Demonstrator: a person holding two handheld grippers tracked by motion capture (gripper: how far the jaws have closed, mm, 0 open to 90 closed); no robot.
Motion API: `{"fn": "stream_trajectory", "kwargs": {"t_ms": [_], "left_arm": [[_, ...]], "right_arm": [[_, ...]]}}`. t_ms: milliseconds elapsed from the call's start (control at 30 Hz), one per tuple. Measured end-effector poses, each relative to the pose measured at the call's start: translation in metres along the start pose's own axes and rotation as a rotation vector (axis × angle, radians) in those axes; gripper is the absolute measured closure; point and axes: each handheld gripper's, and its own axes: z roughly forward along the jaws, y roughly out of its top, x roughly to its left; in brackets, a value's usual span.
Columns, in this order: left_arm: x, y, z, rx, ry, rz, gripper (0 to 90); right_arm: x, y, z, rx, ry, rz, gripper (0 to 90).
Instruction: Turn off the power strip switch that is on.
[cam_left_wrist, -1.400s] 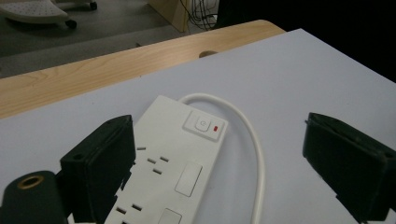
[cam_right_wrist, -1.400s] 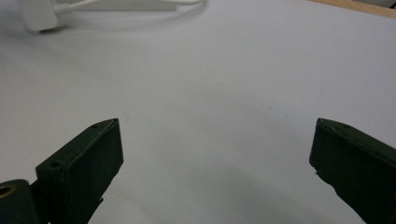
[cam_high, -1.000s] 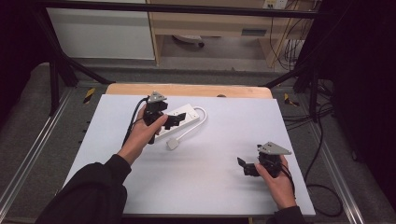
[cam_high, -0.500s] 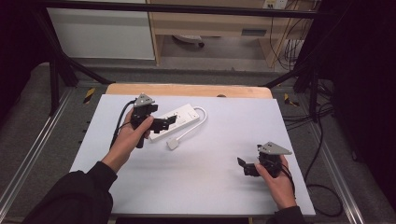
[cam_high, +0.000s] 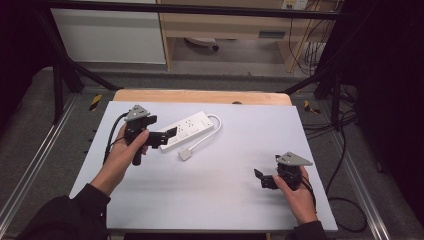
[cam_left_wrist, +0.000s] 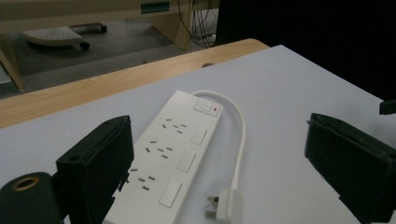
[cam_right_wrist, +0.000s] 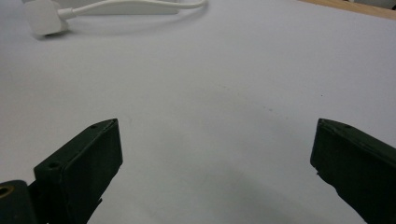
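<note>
Holding your left gripper (cam_high: 170, 134) wide at the power strip (cam_high: 189, 130) near the desk's far edge; it's looking rigid, light; grab across its narrow width. Right gripper (cam_high: 260, 177) idling wide.

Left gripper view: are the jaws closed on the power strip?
No: the left gripper stands wide open, its jaws apart either side of the power strip.

A white tabletop (cam_high: 210, 195) with a bare wooden strip (cam_high: 200, 96) along its far edge. A white power strip (cam_high: 187, 130) lies flat on it, its short white cord (cam_high: 212, 131) looping round to a white plug (cam_high: 185, 154) resting just beside the strip. Beyond the tabletop, a grey floor, a pale wooden desk (cam_high: 225, 25), and black cables (cam_high: 345, 200) trailing at the right.
</note>
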Motion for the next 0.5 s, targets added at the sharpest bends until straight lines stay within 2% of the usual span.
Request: {"fn": "stream_trajectory", "kwargs": {"t_ms": [233, 500], "left_arm": [[0.000, -0.008, -0.024, -0.009, 0.008, 0.010, 7.3], [0.004, -0.017, -0.046, -0.045, 0.025, -0.011, 7.4]], "right_arm": [[0.000, 0.000, 0.000, 0.001, 0.001, -0.001, 2.6], [-0.001, 0.000, 0.000, 0.002, -0.003, 0.004, 2.6]]}}
